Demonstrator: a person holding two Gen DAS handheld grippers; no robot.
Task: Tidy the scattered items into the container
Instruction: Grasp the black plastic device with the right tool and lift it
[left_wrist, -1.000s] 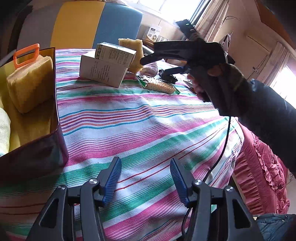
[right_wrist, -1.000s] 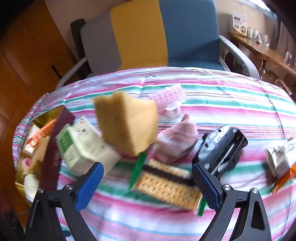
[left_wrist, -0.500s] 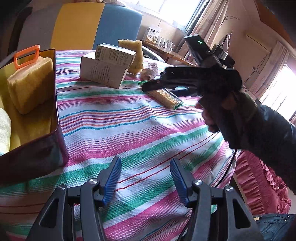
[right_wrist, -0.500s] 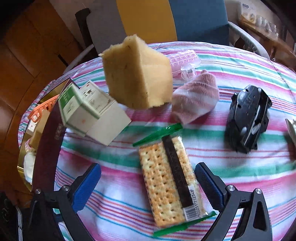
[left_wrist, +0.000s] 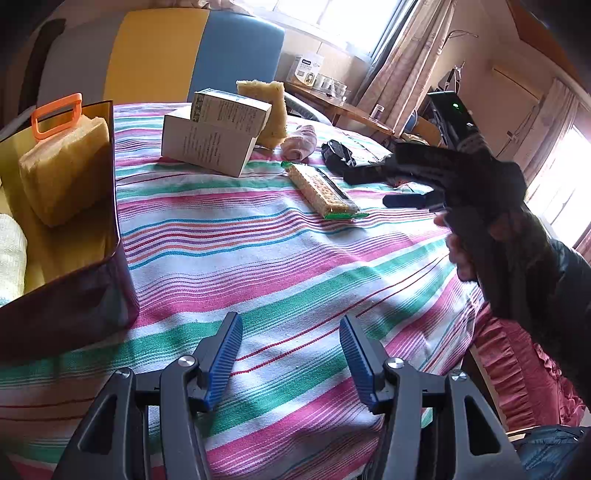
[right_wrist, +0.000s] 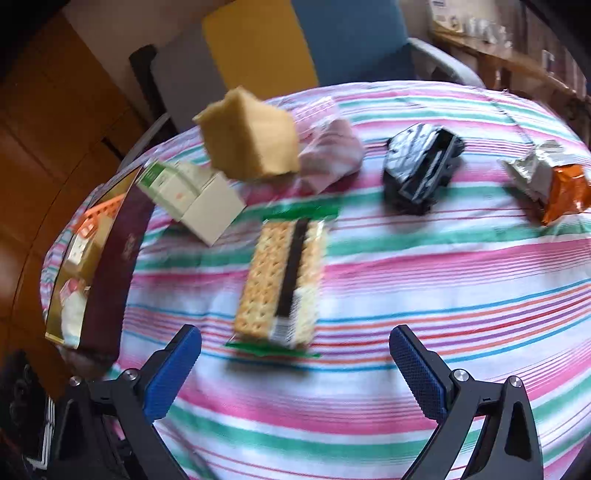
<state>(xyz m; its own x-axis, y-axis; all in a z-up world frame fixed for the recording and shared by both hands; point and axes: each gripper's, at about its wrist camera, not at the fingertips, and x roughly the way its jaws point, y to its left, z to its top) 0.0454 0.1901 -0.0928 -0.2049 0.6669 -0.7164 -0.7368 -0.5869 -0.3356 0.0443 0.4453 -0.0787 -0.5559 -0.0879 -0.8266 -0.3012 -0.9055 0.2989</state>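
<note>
1. Sponge (left_wrist: 62, 166) and a pale cloth (left_wrist: 11, 254) already lie in the container (left_wrist: 114, 206), left of my empty, part-open left gripper (left_wrist: 290, 360).
2. Crackers (right_wrist: 284, 280) lie just ahead of my wide-open, empty right gripper (right_wrist: 295, 369); boxes (right_wrist: 192, 199), second sponge (right_wrist: 251, 140) and black pouch (right_wrist: 421, 170) remain beyond.

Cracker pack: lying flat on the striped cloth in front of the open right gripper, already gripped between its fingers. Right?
Not gripped. The right wrist view shows the cracker pack lying flat on the striped cloth ahead of the right gripper, whose fingers stand wide open with nothing between them. The pack is untouched; the rest holds.
</note>
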